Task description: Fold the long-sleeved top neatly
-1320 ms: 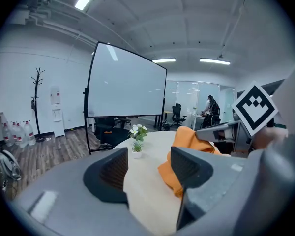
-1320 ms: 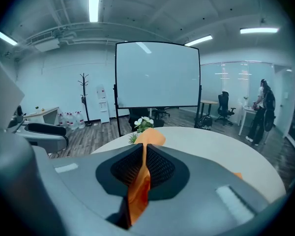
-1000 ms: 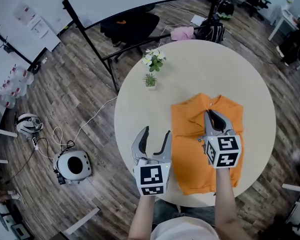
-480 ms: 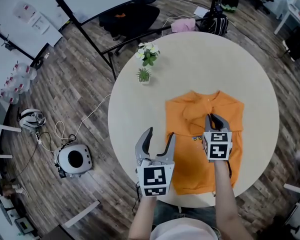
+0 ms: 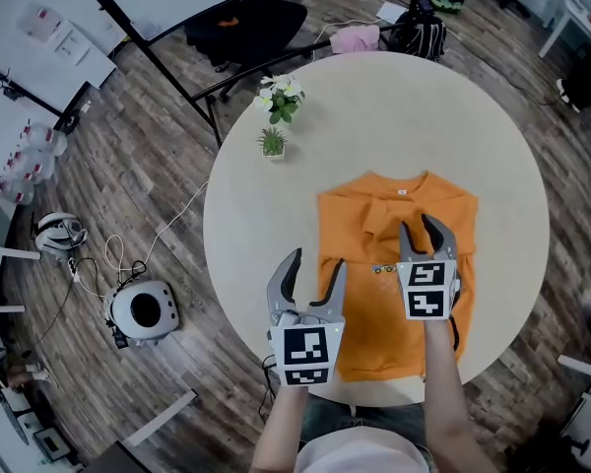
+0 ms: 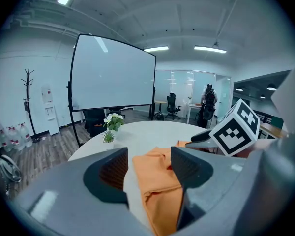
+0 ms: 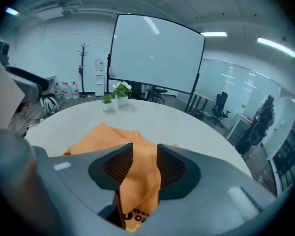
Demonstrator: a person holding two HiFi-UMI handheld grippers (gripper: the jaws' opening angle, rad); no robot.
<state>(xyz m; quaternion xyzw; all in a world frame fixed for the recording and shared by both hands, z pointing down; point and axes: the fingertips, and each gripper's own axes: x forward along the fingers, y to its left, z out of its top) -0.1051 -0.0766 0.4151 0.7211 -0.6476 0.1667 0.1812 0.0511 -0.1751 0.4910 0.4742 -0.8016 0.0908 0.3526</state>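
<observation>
Two small potted plants (image 5: 276, 116) are standing near the far left edge of the round, smooth, cream table (image 5: 394, 106). The soft orange top (image 5: 374, 304) is lying flat by the near edge, right of the middle, folded into a rough box shape with wrinkles and a tiny print. The left gripper (image 5: 313, 267) is hanging over the top's left edge, its curved grey jaws spread wide, with bumpy dark pads (image 6: 113, 167) facing each other. Only the table and the cloth edge (image 6: 157, 181) are showing between them. The right gripper (image 5: 421, 233) is sitting over the middle of the top, jaws standing apart around a raised bump of orange cloth (image 7: 137, 181). Half a second ago those right jaws were pressed together; now they are spreading. The left jaws are staying spread as before.
</observation>
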